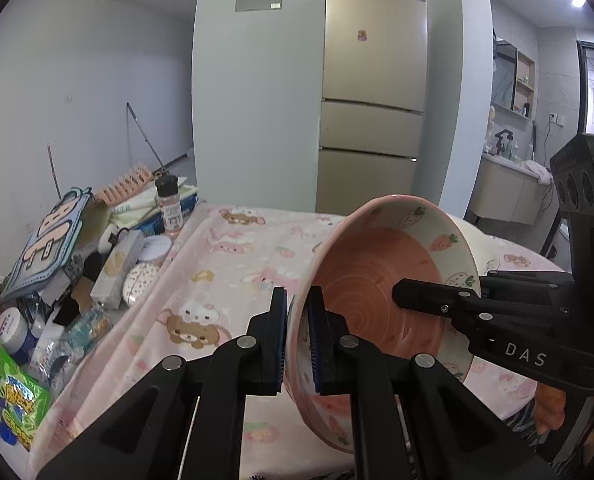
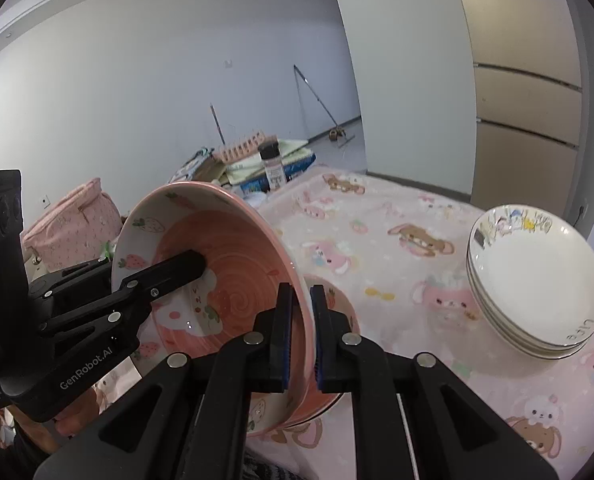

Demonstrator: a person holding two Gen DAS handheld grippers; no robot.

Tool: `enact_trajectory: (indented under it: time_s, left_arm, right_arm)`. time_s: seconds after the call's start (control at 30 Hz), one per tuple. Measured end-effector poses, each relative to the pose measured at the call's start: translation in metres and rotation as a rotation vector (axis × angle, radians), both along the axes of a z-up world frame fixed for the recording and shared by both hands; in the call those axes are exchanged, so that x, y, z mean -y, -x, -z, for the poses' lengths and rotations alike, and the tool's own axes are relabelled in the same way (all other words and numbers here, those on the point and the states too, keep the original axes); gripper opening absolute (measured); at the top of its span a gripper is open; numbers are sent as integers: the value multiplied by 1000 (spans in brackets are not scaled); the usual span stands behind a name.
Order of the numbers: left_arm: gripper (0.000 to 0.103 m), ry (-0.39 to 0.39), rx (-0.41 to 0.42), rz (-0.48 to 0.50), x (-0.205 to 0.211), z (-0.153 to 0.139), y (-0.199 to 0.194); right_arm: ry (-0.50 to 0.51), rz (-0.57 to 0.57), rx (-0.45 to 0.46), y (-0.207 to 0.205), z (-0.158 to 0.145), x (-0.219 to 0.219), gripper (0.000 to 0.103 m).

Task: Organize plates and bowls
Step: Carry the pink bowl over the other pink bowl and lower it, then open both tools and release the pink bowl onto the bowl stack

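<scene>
Right wrist view: my right gripper [image 2: 300, 336] pinches one side of the pink strawberry bowl's [image 2: 233, 248] rim, jaws nearly closed on it. My left gripper [image 1: 297, 340] clamps the opposite rim the same way. The bowl hangs tilted between both, above other pink bowls [image 2: 329, 300] on the pink blanket [image 2: 397, 240]. A stack of white plates [image 2: 537, 280] sits well apart on the right, looks done. Bowls seem partly nested; this one I judge not yet set down. I can't tell what else remains.
</scene>
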State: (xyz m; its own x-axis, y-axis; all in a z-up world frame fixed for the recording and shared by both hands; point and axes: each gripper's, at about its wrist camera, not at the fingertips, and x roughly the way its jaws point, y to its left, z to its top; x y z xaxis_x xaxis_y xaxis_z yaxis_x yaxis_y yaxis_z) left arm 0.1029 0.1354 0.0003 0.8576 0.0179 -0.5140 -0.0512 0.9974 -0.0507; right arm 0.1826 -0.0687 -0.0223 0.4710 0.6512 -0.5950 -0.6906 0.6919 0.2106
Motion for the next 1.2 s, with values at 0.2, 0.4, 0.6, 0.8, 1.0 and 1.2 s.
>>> enact_trajectory:
  time_s: [0.2,0.4,0.6,0.8,1.0,1.2]
  left_arm:
    - [11,-3,-19,-11,-3,10,-2]
    - [11,-40,-15,-22,1,12,-3]
    - [11,-73,-35,-32,5,18,-5]
    - [11,-64,-60,-33,4,23,-8]
    - [11,-74,-70,-33,7,26,-11]
    - [12,-74,-99,-36,7,31,-18]
  right_arm:
    - [29,-18,-21,-3,13,-5,8]
    - [31,-19,-16,-4,15,-8,9]
    - [62,-10,7,-4,19,-13,11]
    - [90,-7,31,-4,22,-17,12]
    - [115,-2,71,-1,23,-19,12]
    - [143,10,81,-3,24,-16,12]
